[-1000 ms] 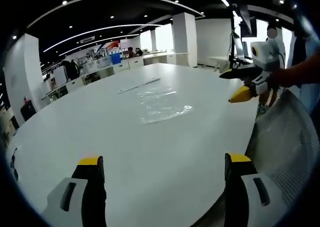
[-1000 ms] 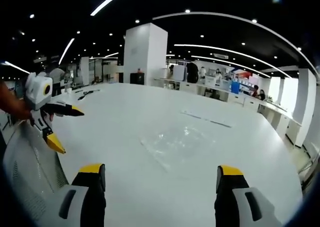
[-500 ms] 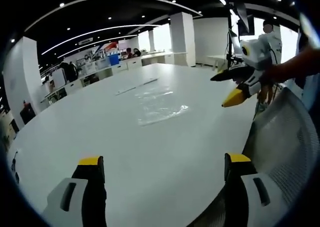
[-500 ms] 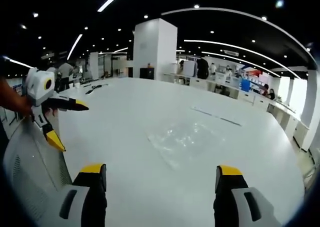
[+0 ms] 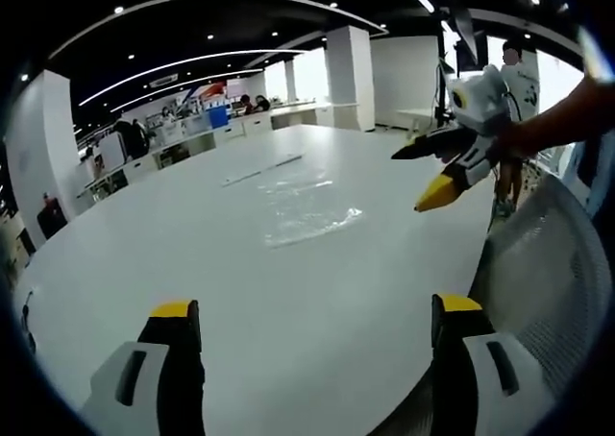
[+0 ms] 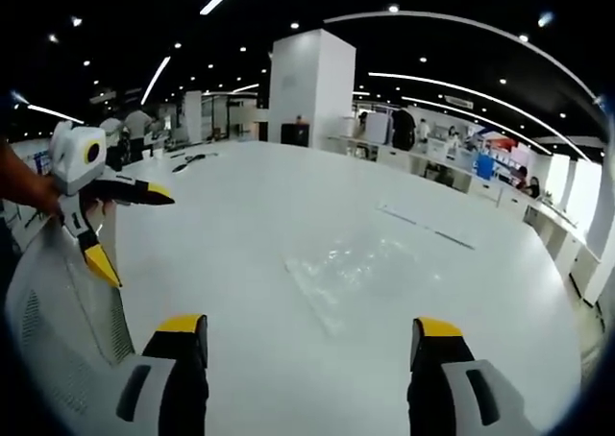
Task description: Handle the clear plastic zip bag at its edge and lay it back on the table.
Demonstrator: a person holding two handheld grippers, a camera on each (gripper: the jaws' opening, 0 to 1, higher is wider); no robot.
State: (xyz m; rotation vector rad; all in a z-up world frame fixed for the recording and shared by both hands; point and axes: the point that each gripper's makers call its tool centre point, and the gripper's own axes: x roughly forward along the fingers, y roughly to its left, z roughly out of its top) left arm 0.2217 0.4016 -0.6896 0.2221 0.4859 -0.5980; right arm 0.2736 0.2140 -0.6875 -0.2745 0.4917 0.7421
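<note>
Clear, crinkly bag (image 5: 306,208) lies flat mid-surface (image 5: 192,254), catching glare, with a thin strip (image 5: 266,164) lying just past it. Loads of bare white room all round; a mesh chair (image 5: 548,282) sits at the near rim. Left hand-held gripper (image 5: 312,326) and right hand-held gripper (image 6: 306,338) both hover well short of the bag, jaws spread wide, holding nothing.

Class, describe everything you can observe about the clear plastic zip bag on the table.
The clear plastic zip bag is a thin, see-through, roughly rectangular film, wrinkled and catching glints of the ceiling lights. It lies flat on the white table, looks empty, and nothing touches it: both pairs of yellow-tipped fingers are apart from it. A pale strip lies on the table beyond it.
</note>
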